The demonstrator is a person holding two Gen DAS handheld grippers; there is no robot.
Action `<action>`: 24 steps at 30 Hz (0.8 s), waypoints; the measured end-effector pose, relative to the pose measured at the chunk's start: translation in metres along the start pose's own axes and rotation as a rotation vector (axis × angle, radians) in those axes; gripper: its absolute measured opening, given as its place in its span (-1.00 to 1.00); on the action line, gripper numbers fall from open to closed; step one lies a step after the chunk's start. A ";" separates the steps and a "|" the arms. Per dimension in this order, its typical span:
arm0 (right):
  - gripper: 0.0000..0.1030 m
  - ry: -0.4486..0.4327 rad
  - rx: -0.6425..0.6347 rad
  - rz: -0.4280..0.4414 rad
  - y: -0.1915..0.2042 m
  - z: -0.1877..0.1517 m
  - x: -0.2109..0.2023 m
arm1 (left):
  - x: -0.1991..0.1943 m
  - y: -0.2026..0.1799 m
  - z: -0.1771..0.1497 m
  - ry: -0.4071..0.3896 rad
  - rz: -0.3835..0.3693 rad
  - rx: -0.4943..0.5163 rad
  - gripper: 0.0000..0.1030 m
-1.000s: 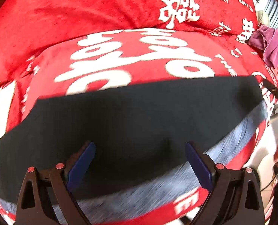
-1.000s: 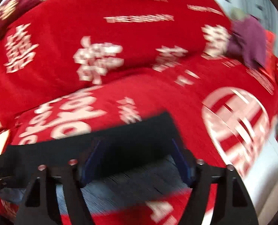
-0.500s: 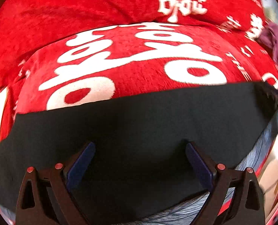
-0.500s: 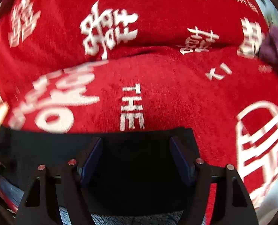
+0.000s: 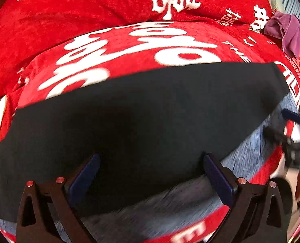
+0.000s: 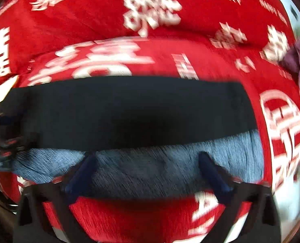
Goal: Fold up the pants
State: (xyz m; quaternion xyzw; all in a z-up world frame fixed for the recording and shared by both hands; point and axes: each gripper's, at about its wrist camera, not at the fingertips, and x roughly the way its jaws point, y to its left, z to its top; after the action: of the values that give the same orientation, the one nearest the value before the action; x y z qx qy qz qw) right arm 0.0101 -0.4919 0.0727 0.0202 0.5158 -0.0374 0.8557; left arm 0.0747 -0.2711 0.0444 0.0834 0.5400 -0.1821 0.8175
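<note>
Both sets of fingers stand spread wide with nothing pinched between them. On the left gripper [image 5: 150, 174] the 2 blue fingers [image 5: 85, 174] hover over black cloth; its jaws have just been opening a little further. The right gripper [image 6: 148, 168] has just sprung its jaws apart, and its fingers [image 6: 212, 172] sit over the grey inner side of the pants without pressing on them.

Largest in view is the red sofa cover [image 5: 89, 30], printed with white characters and lettering, draped over seat and backrest. Across the seat lie the pants [image 5: 150, 111], a long black band folded over so that a strip of grey-blue lining [image 6: 231, 151] shows along the near edge. Far right on the sofa sits a crumpled purple cloth [image 5: 287, 32], well apart from the pants.
</note>
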 end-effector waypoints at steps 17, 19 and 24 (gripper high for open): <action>1.00 -0.104 -0.082 0.013 0.071 0.012 0.009 | -0.006 0.104 -0.016 -0.006 0.081 -0.248 0.98; 1.00 -0.119 -0.071 0.001 0.073 0.010 0.009 | -0.006 0.113 -0.019 -0.004 0.087 -0.270 0.98; 1.00 -0.149 -0.051 -0.010 0.072 0.012 0.009 | -0.010 0.129 -0.029 -0.004 0.089 -0.277 0.98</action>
State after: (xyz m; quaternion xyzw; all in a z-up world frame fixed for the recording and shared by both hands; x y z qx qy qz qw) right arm 0.0306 -0.4217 0.0704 -0.0070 0.4515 -0.0299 0.8917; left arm 0.0968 -0.1407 0.0341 -0.0066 0.5541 -0.0697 0.8295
